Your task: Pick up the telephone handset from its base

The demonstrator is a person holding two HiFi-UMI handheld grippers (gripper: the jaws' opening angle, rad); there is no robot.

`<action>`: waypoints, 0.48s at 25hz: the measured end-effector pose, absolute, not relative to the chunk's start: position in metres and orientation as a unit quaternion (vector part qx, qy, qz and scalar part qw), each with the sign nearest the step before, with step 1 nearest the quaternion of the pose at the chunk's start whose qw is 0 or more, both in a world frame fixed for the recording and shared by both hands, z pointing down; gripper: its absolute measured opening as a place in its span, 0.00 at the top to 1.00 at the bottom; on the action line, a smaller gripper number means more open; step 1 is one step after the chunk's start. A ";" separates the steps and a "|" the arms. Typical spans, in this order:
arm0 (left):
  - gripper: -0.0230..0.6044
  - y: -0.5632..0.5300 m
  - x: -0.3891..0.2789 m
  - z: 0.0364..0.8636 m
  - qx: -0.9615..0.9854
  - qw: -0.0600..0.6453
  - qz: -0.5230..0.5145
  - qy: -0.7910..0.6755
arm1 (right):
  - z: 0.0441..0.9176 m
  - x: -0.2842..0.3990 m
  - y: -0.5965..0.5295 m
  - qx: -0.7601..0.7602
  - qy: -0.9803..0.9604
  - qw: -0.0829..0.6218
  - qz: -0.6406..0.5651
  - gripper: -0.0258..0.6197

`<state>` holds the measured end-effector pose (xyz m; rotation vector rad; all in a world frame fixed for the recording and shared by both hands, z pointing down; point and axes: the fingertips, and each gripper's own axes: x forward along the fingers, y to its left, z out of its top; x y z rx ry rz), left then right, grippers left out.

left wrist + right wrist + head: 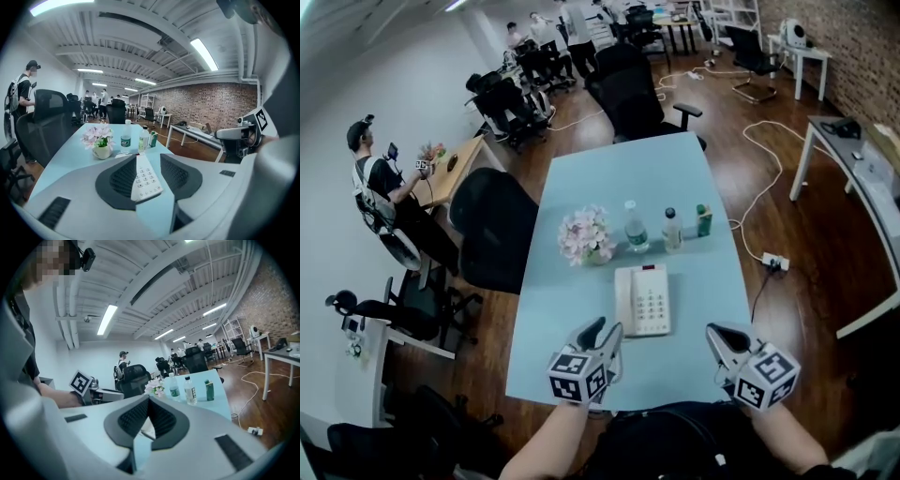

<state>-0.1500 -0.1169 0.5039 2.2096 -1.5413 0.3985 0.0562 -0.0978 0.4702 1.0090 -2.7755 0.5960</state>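
Telephone handset (625, 300): it is lying in its cradle along the left side of the telephone base (651, 302). It is sitting just ahead of the left gripper and not yet lifted, so the pick appears not to have begun.

Telephone base: it is resting flat on the light blue table (698, 309), keypad up. It lies in front of both grippers, nearer the left one and well off to the left of the right one.

Left gripper (607, 330): it is hovering short of the phone with its jaws standing apart and nothing between the pads. The keypad is showing through the gap, which suggests it is being lined up as the picking tool.

Right gripper (719, 334): its jaws are sitting with their tips together and holding nothing. It is waiting off to the side, likely kept free to steady the base if that shifts.

Flower pot (586, 236): it is standing beyond the phone, farther from the grippers.

Two water bottles (634, 228): they are standing upright in the same far row, clear of the approach.

Green carton (704, 220): it is standing at the right end of that row, roughly ahead of the right gripper.
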 end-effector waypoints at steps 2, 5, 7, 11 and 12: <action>0.70 -0.128 -0.156 0.518 0.786 0.221 0.155 -0.556 | 0.473 0.057 -0.101 0.339 -0.917 0.062 0.202 0.93; 0.70 -0.150 -0.167 0.536 0.775 0.232 0.174 -0.562 | 0.472 0.055 -0.107 0.340 -0.916 0.056 0.204 0.93; 0.70 -0.165 -0.171 0.549 0.768 0.237 0.187 -0.564 | 0.473 0.056 -0.111 0.346 -0.914 0.054 0.205 0.93; 0.70 -0.189 -0.176 0.578 0.756 0.254 0.215 -0.564 | 0.475 0.056 -0.118 0.355 -0.910 0.056 0.207 0.93; 0.70 -0.194 -0.177 0.586 0.752 0.261 0.221 -0.563 | 0.476 0.056 -0.119 0.357 -0.909 0.057 0.209 0.93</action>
